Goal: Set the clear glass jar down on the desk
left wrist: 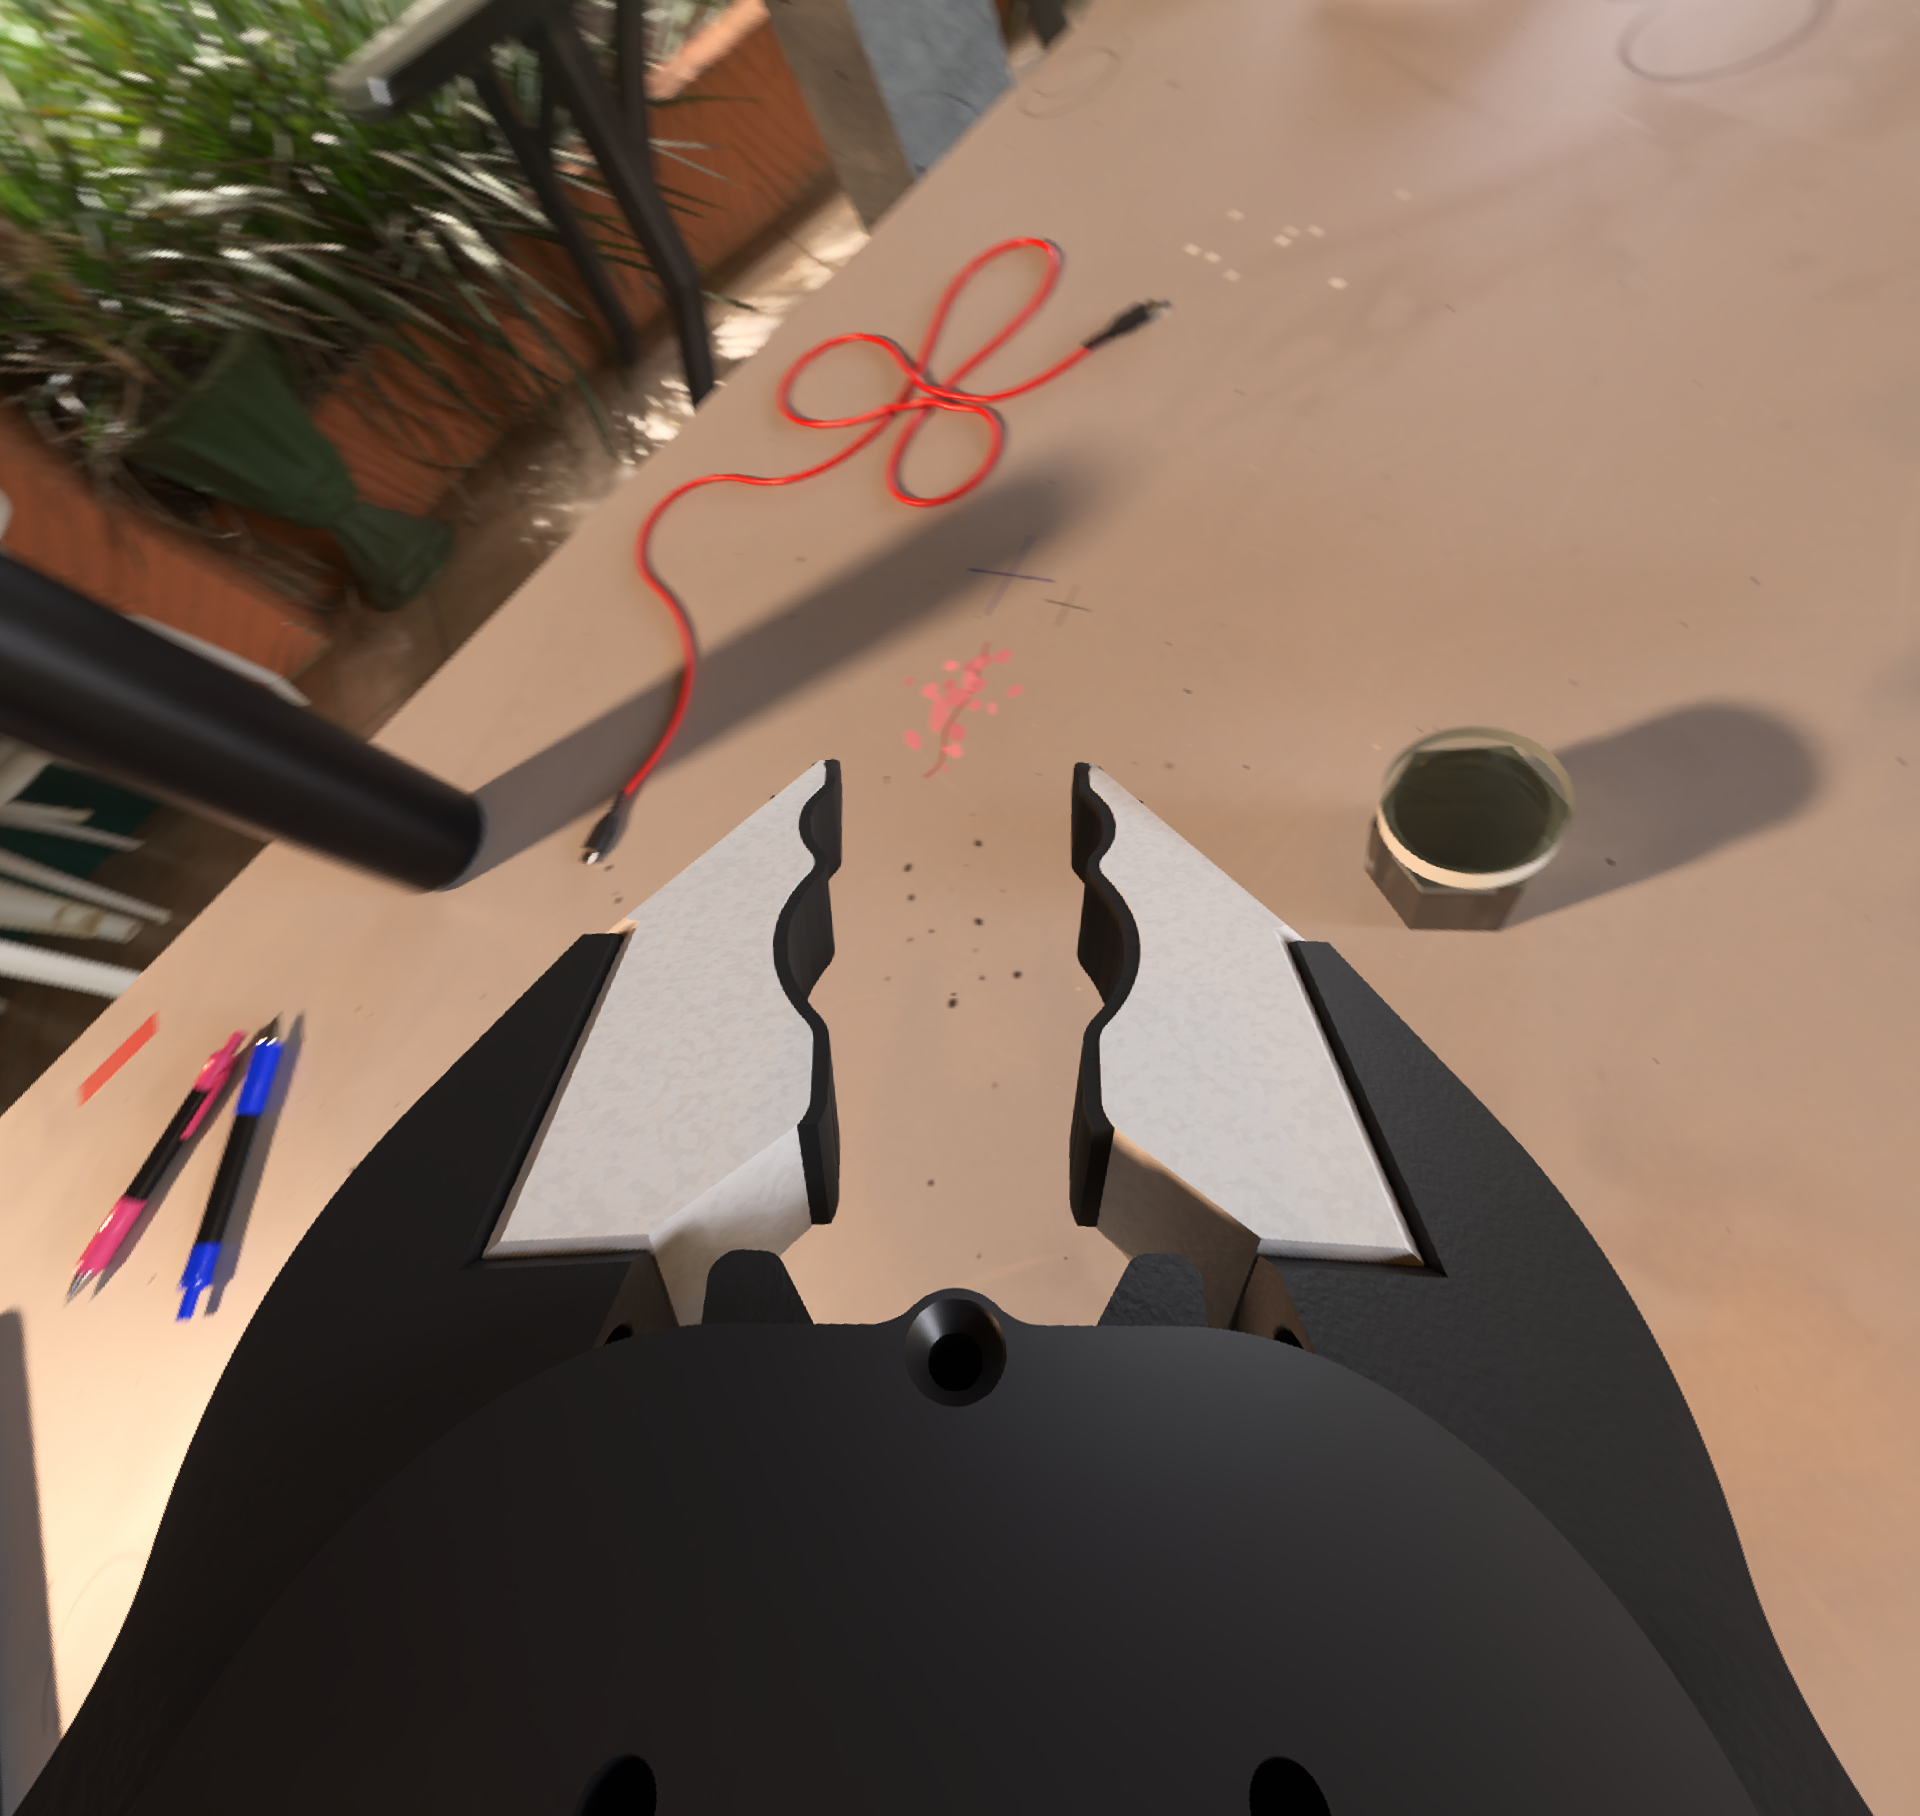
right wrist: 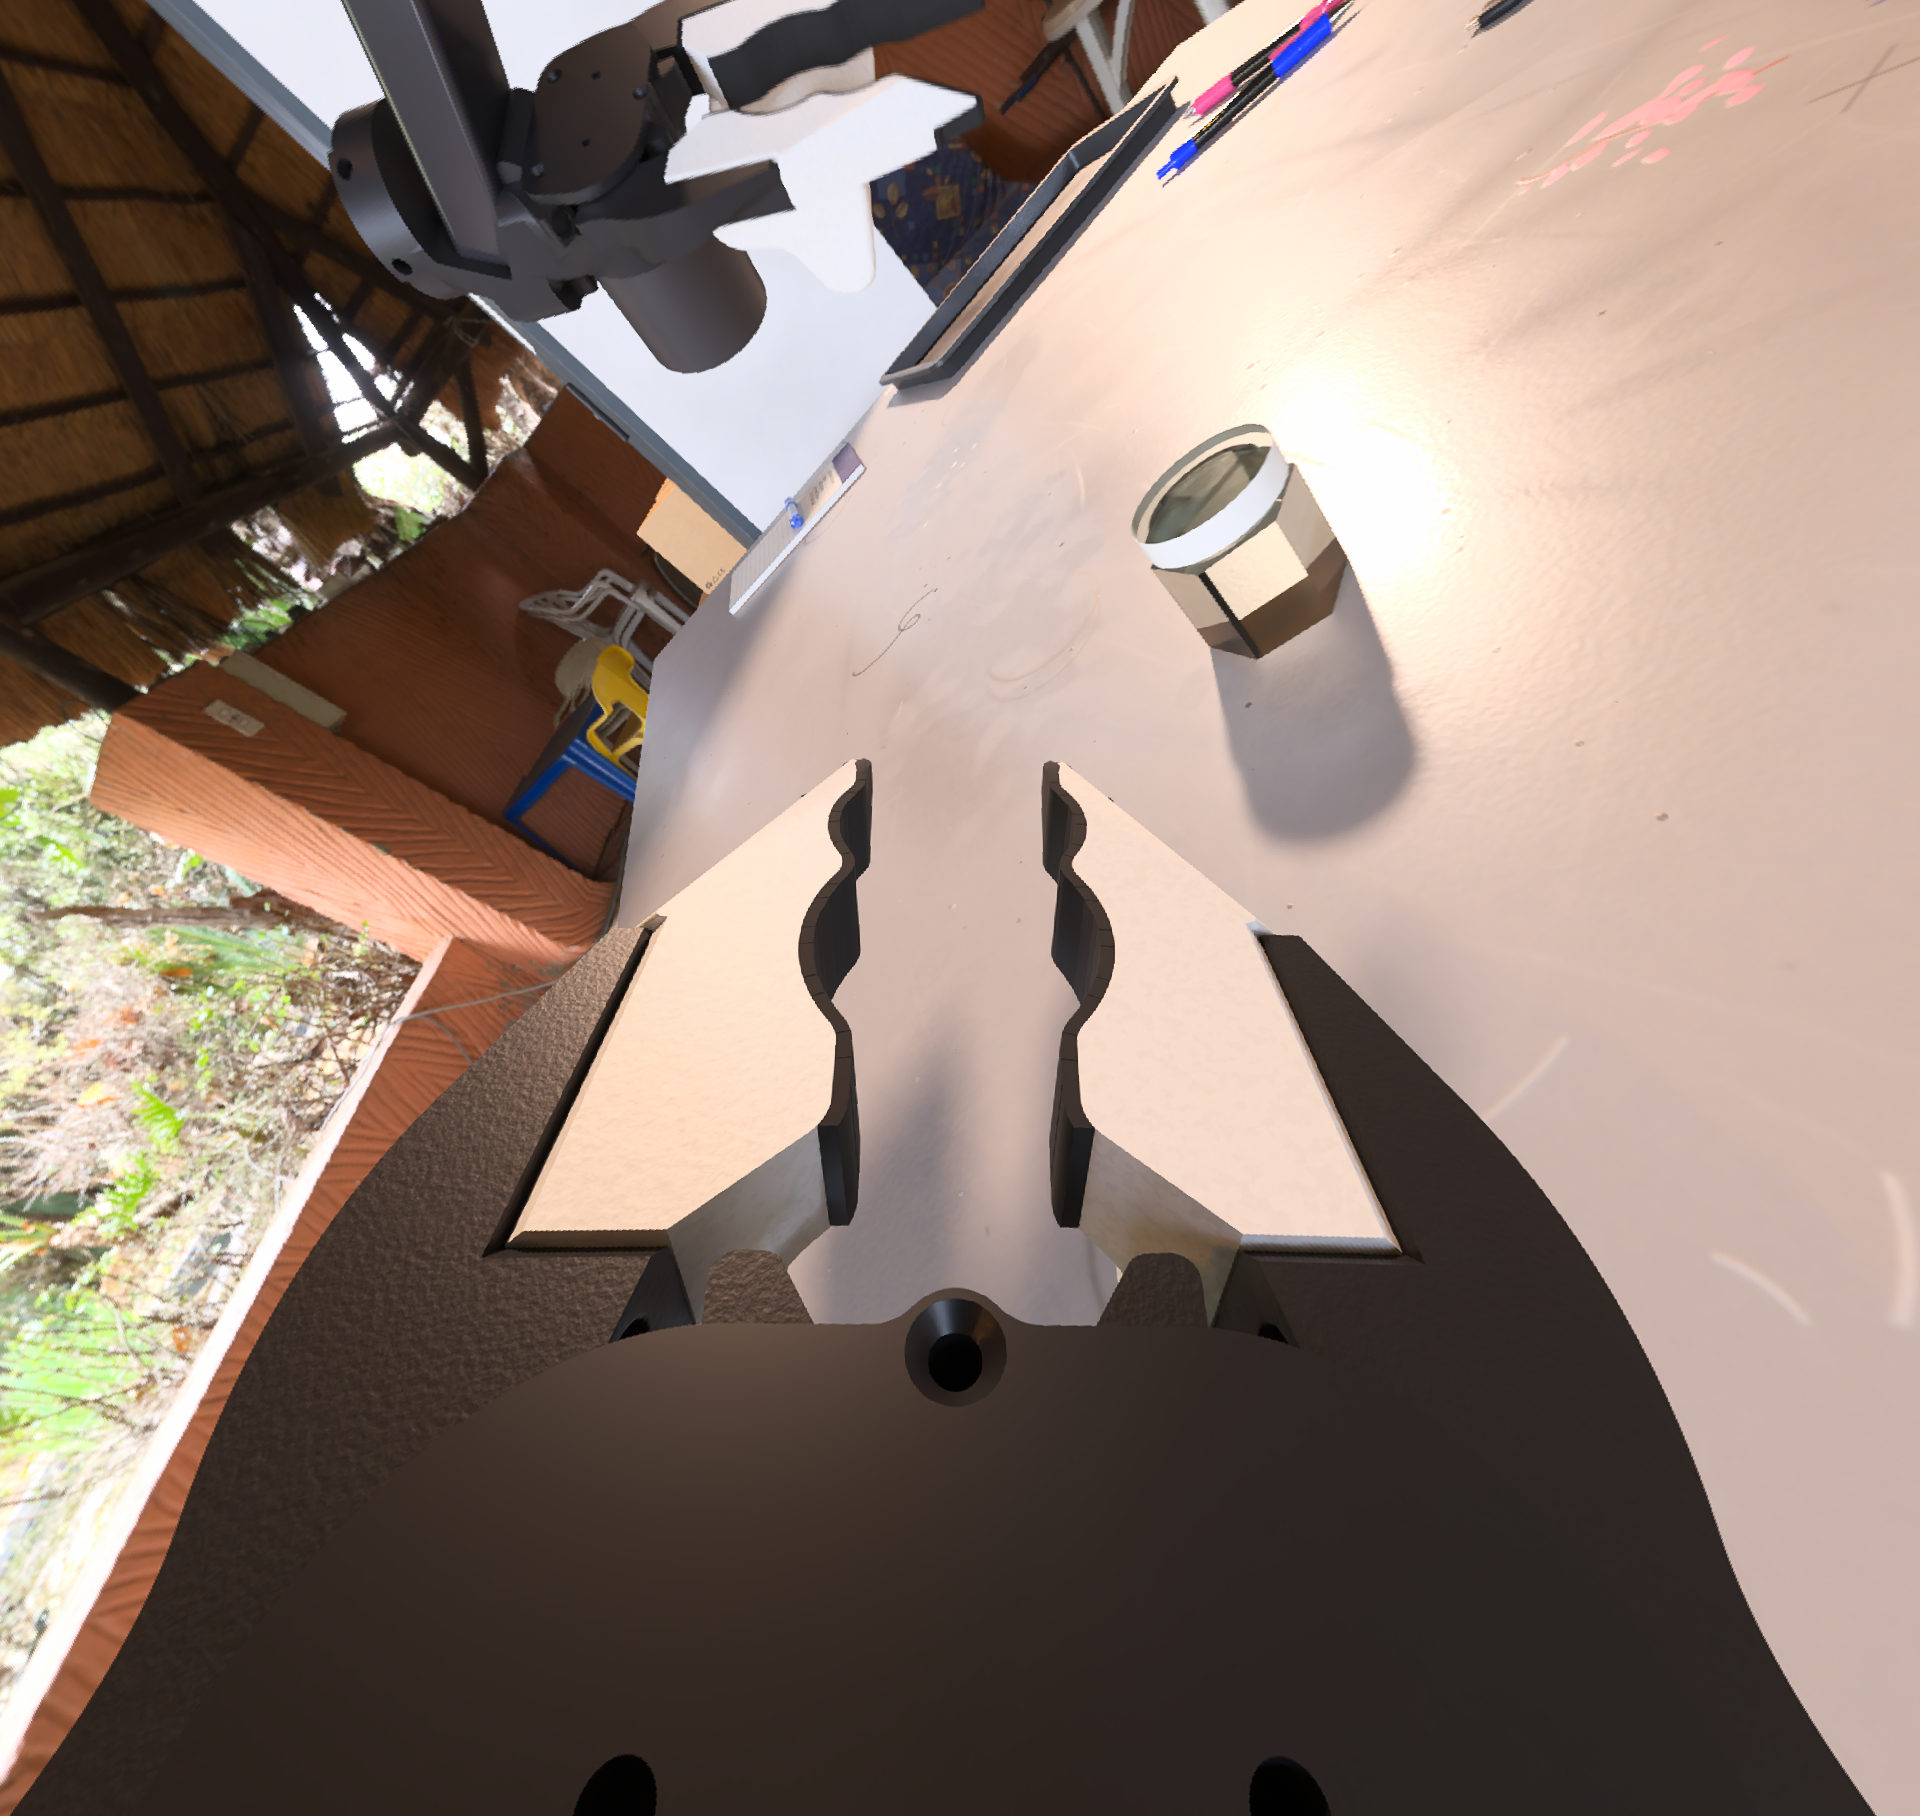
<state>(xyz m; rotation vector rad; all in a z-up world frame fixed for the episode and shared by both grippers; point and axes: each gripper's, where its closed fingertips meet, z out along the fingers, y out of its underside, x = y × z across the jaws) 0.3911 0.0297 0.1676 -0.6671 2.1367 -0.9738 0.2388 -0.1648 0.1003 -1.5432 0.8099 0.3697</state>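
Note:
The clear glass jar point(left wrist: 1470, 826) stands upright on the tan desk point(left wrist: 1351, 436), mouth up, with faceted sides. It also shows in the right wrist view point(right wrist: 1236, 540). My left gripper point(left wrist: 956, 779) is open and empty above the desk, with the jar to its right. My right gripper point(right wrist: 956, 779) is open and empty, with the jar ahead and to the right. The left gripper also shows in the right wrist view point(right wrist: 961, 57), hovering above the desk's far edge. Neither gripper touches the jar.
A looped red cable point(left wrist: 914, 395) lies ahead of the left gripper. A pink pen point(left wrist: 156, 1164) and a blue pen point(left wrist: 234, 1174) lie at left. A black cylinder point(left wrist: 229, 738) reaches over the desk edge. A dark tablet point(right wrist: 1029, 249) and a notepad point(right wrist: 795, 530) lie near the edge.

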